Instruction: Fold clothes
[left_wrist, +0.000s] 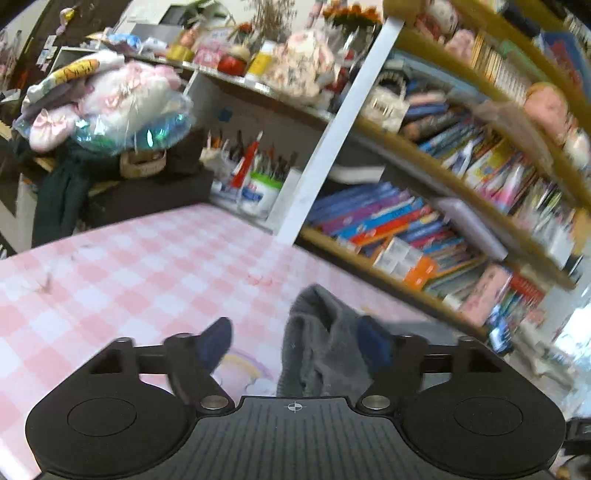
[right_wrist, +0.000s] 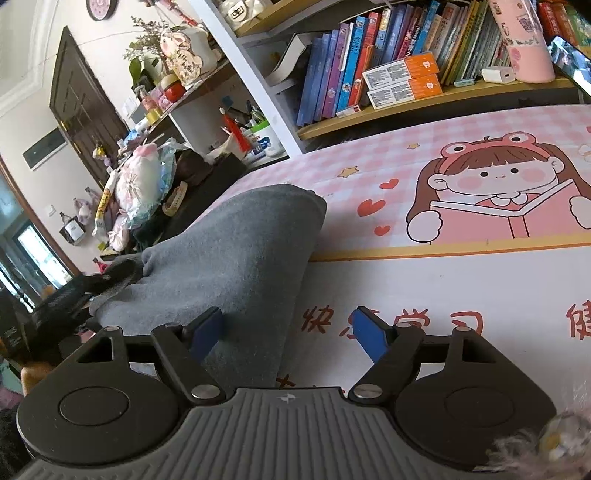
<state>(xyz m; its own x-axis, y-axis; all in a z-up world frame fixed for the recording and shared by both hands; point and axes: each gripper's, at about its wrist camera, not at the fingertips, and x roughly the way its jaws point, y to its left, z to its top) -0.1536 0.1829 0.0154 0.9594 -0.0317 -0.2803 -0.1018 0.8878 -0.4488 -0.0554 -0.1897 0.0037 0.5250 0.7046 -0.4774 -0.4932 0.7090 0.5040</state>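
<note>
Grey cloth (right_wrist: 236, 266) is seen lying on the pink checked table mat (right_wrist: 461, 288), spread in a folded heap at the mat's left part in the right wrist view, beside the cartoon girl print (right_wrist: 502, 192). One end of it is gathered up at the left gripper (left_wrist: 295, 339), where a bunched fold (left_wrist: 321, 332) is draped against the inner face of one blue pad (left_wrist: 373, 339) and rises above it. The left fingers are spread wide apart, and the other pad (left_wrist: 216, 341) is kept clear of the fabric; whether the cloth is merely leaning there cannot be told. The left view is blurred.

The right gripper (right_wrist: 288, 332) is held low over the mat, its fingers likewise set wide apart with nothing pinched between them. One blue pad (right_wrist: 207, 336) is placed over the near edge of the cloth, while the other (right_wrist: 369, 338) is shown above the red printed characters (right_wrist: 391, 325) on the white band of the mat.

Bookshelves (right_wrist: 388, 70) filled with books are seen behind the table, and a cup of pens (left_wrist: 258, 184) is stood at the table's far corner.
</note>
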